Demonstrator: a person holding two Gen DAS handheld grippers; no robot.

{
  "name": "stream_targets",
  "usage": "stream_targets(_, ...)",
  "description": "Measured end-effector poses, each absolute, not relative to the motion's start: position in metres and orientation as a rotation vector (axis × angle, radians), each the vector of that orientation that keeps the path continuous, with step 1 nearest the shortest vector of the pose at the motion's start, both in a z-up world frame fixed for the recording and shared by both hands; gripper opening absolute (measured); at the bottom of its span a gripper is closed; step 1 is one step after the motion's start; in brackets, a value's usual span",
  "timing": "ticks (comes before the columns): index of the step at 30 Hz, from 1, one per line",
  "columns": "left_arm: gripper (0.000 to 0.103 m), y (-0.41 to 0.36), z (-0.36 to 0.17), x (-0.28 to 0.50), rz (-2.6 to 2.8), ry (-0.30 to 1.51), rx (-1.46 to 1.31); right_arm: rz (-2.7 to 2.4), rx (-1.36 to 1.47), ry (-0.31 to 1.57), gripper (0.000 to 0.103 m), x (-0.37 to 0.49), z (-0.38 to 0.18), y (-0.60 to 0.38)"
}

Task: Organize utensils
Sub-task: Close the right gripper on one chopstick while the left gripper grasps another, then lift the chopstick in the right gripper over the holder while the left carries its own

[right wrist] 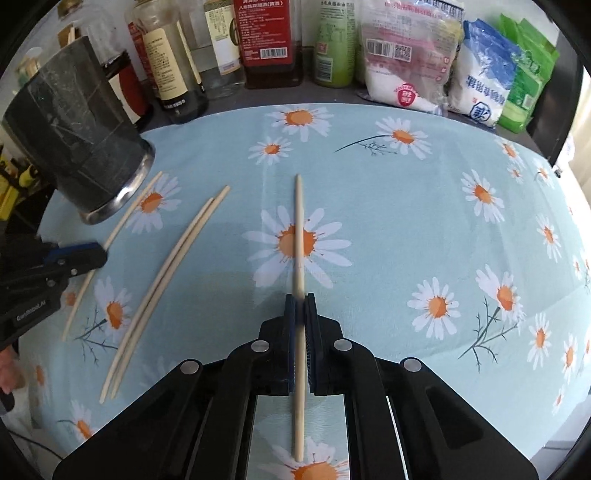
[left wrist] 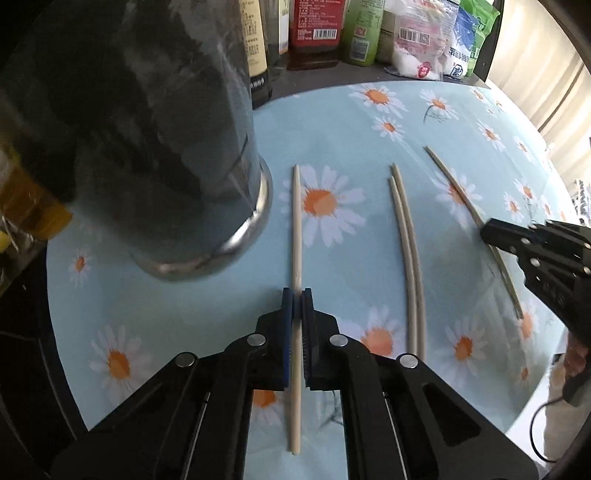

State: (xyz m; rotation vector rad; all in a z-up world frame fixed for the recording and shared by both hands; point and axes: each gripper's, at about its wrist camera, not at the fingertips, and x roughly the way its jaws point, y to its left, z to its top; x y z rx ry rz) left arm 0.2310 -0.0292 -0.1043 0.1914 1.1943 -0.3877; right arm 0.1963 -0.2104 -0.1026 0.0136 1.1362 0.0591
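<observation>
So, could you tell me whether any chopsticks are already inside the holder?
Cannot tell: the holder has dark walls, its opening is out of view, and no chopsticks stick out of it.

Tablecloth [right wrist: 388, 206]: pale blue, printed with white daisies with orange centres and thin dark stems. Chopsticks [right wrist: 298, 236]: pale cream. Utensil holder [right wrist: 79, 147]: dark grey with silver base rim. Gripper bodies black, pads [left wrist: 286, 314] blue. Red-labelled bottle [right wrist: 264, 33] at the far edge.
</observation>
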Motion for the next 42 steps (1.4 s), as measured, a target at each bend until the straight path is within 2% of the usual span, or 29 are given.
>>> stream_targets(7,0.005,-0.017,-0.104,0.210,-0.336,1.244,0.131,0.179,0.120,1.153,0.005,0.201,-0.099,-0.234)
stream_targets(24,0.005,0.046,-0.086,0.130,-0.035,1.235,-0.110,0.474,0.064,1.031,0.005,0.216,-0.042,-0.221)
stream_targets(33,0.005,0.087,-0.043,0.102,0.147,1.115,-0.189,0.599,0.005,0.959,0.005,0.232,-0.012,-0.198)
stream_targets(42,0.005,0.109,0.010,0.123,0.216,0.989,-0.189,0.670,-0.001,0.842,0.005,0.252,0.035,-0.178)
